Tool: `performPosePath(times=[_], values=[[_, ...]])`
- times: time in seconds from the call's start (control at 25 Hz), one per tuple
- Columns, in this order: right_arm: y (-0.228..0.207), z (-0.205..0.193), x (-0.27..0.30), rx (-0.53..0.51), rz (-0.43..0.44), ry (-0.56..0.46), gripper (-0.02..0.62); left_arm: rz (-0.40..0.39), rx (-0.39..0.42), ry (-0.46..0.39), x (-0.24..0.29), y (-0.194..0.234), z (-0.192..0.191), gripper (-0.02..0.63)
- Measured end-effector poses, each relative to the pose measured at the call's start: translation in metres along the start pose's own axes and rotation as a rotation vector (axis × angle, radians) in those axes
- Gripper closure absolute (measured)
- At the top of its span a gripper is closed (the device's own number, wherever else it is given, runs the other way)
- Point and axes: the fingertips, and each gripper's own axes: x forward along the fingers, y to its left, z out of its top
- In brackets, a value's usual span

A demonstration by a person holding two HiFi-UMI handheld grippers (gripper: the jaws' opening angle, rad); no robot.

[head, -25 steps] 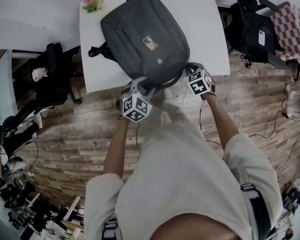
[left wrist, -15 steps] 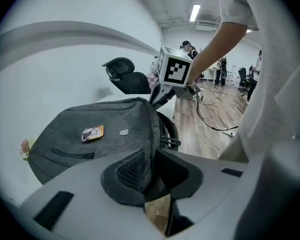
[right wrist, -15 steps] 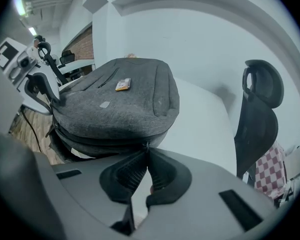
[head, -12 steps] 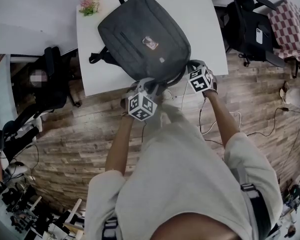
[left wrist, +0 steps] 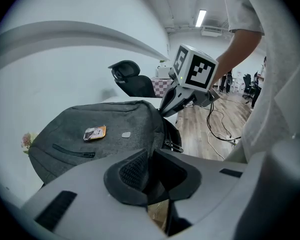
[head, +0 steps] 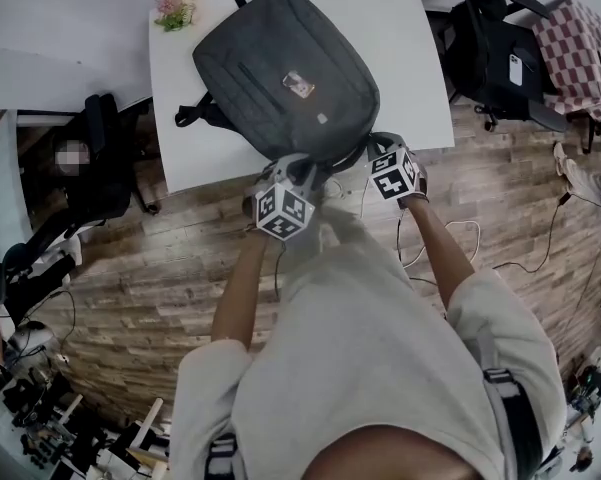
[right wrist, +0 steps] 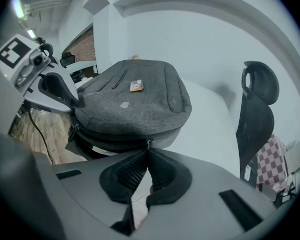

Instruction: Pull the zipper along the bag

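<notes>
A grey backpack [head: 285,73] lies flat on the white table [head: 420,68], its zippered end towards me at the table's near edge. My left gripper [head: 298,171] is at that end's left side. Its jaws [left wrist: 152,156] are closing, with the bag's dark rim [left wrist: 158,134] pinched between the pads. My right gripper [head: 376,148] is at the right side of the same end. In the right gripper view it [right wrist: 147,154] is shut on the small metal zipper pull [right wrist: 149,143], which sticks out just above the fingertips. A second pull [left wrist: 173,145] hangs loose on the rim.
Pink flowers [head: 175,6] sit at the table's far left corner. Black office chairs stand to the right [head: 500,58] and left [head: 105,158] of the table; a checkered cloth [head: 580,43] is at far right. Cables [head: 460,238] trail on the wooden floor beside me.
The left gripper has shifted slightly right onto the bag's near rim and its jaws have come together. The right gripper has stayed at the zipper.
</notes>
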Motion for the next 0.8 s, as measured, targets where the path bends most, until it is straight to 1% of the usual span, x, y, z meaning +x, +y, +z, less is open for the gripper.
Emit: performPosePath(times=[0.2, 0.44, 0.6, 0.72, 0.8], values=[[0.016, -0.002, -0.006, 0.012, 0.009, 0.0, 0.577, 0.002, -0.014, -0.008, 0.0, 0.0, 0.0, 0.545], [0.045, -0.001, -0.015, -0.021, 0.066, 0.011, 0.577, -0.004, -0.029, -0.019, -0.002, -0.001, 0.002, 0.546], [0.077, 0.0, -0.015, -0.024, 0.108, 0.014, 0.577, -0.009, -0.035, -0.019, -0.001, -0.001, 0.001, 0.548], [0.09, 0.001, -0.015, 0.011, 0.117, 0.008, 0.575, -0.013, -0.037, -0.019, 0.0, -0.001, 0.0, 0.549], [0.092, 0.001, -0.014, 0.014, 0.121, 0.009, 0.574, -0.012, -0.042, -0.022, -0.001, 0.0, -0.001, 0.549]])
